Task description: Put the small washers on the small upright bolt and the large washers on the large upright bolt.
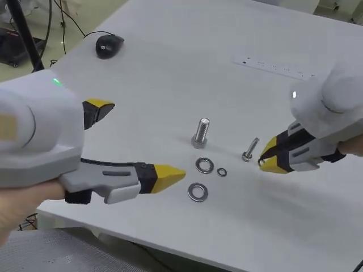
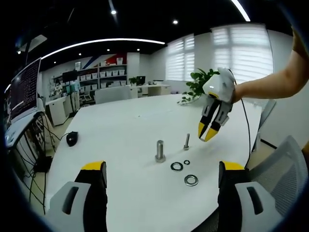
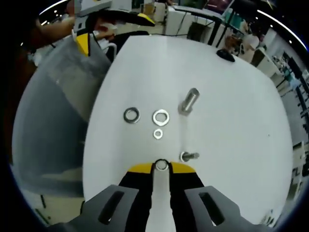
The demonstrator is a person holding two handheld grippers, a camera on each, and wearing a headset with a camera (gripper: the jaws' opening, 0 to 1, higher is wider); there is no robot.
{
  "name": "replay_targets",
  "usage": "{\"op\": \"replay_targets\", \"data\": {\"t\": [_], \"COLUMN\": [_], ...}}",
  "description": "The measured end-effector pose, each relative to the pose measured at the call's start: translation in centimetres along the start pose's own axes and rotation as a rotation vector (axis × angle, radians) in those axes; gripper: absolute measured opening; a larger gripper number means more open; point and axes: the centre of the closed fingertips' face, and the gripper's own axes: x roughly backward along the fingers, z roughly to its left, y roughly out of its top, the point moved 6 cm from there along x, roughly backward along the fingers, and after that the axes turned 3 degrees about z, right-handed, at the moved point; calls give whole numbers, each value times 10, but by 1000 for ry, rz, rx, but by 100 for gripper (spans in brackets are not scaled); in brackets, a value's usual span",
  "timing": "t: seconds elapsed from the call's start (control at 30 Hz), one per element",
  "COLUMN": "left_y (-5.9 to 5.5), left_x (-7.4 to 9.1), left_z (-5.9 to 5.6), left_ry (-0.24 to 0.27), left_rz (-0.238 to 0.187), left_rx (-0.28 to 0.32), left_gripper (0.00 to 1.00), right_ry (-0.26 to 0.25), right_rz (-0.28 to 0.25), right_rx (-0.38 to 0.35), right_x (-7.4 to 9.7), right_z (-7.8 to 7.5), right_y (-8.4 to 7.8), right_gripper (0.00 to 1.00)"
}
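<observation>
The large upright bolt (image 1: 201,133) stands mid-table, with the small upright bolt (image 1: 250,149) to its right. Two large washers (image 1: 205,165) (image 1: 197,192) and one small washer (image 1: 222,171) lie flat in front of them. My right gripper (image 1: 267,161) hovers just right of the small bolt, shut on a small washer (image 3: 161,165) pinched at its yellow tips; the small bolt (image 3: 189,156) sits close ahead of them. My left gripper (image 1: 136,141) is open and empty, well left of the washers. In its own view the left gripper (image 2: 163,169) faces the large bolt (image 2: 160,151).
A black mouse (image 1: 109,45) lies at the far left of the white table (image 1: 170,73), and a white power strip (image 1: 275,67) at the far right. The table's near edge runs just below the washers. A grey chair back (image 3: 53,121) stands beside the table.
</observation>
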Motion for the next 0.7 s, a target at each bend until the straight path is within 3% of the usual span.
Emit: {"op": "replay_targets", "data": {"t": [0.43,0.7], "left_y": [0,0], "left_x": [-3,-3], "left_z": [-2,-1], "left_ry": [-7,-5], "left_rz": [-9,-9], "left_rx": [3,10], "left_gripper": [97,97], "right_ry": [-57,-37], "right_rz": [8,24], "right_rx": [12,0], "right_x": [4,-4], "right_z": [-28,-36], "right_y": [13,11], "right_gripper": [12,12]}}
